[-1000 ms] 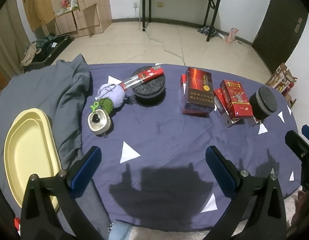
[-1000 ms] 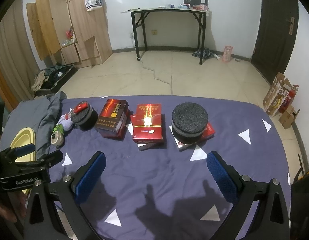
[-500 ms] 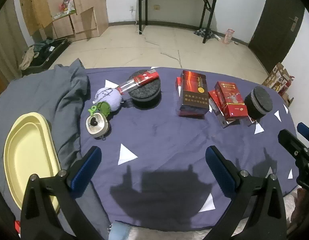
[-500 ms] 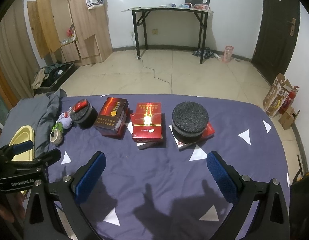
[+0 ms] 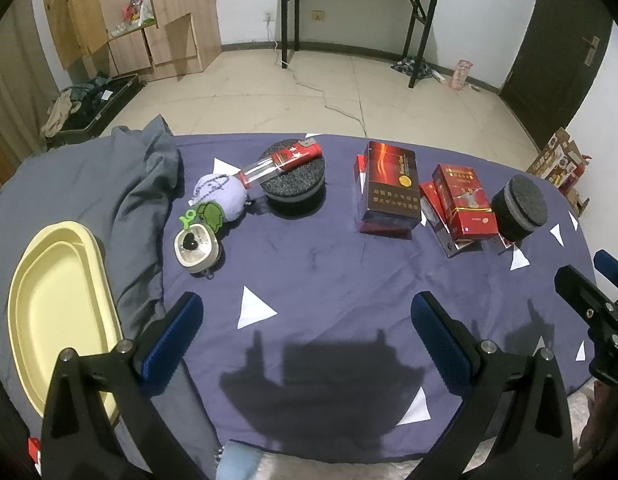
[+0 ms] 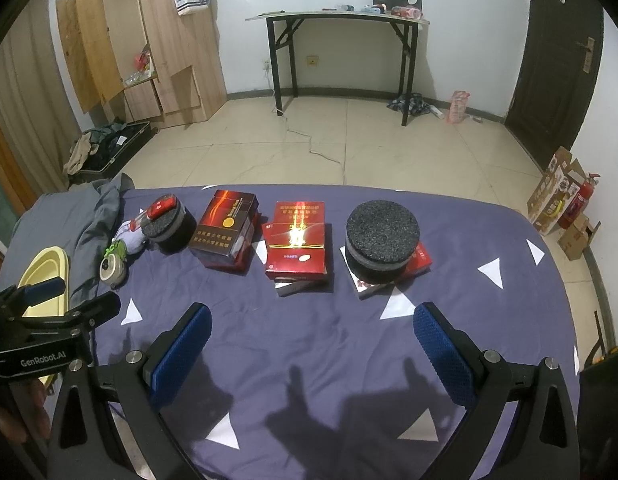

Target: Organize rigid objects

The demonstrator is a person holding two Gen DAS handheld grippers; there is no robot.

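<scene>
We hold both tongs wide apart and empty above the near side of the table (image 5: pixel 329 280), which is covered in a dark blue cloth with white triangles. Our left tongs (image 5: pixel 307 320) have their blue pads spread with nothing between them; our right tongs (image 6: pixel 309 334) are the same.

Ahead of the left tongs and slightly to their left, a black foam disc (image 5: pixel 295 184) carries a red and clear lighter (image 5: pixel 283 164) lying tilted across its top. Just left of it sits a lilac plush ball (image 5: pixel 223 196), touching a green leaf charm and a small cream case (image 5: pixel 197 246). Far to the left, a pale yellow tray (image 5: pixel 49 308) rests on a grey blanket (image 5: pixel 109 184).

Ahead of the right tongs, slightly to their left, a dark red box (image 6: pixel 227 224) lies on another box. Straight ahead, a bright red box (image 6: pixel 297 242) tops a small stack. Ahead and slightly right, a second foam disc (image 6: pixel 381 236) stands on flat red packs.
</scene>
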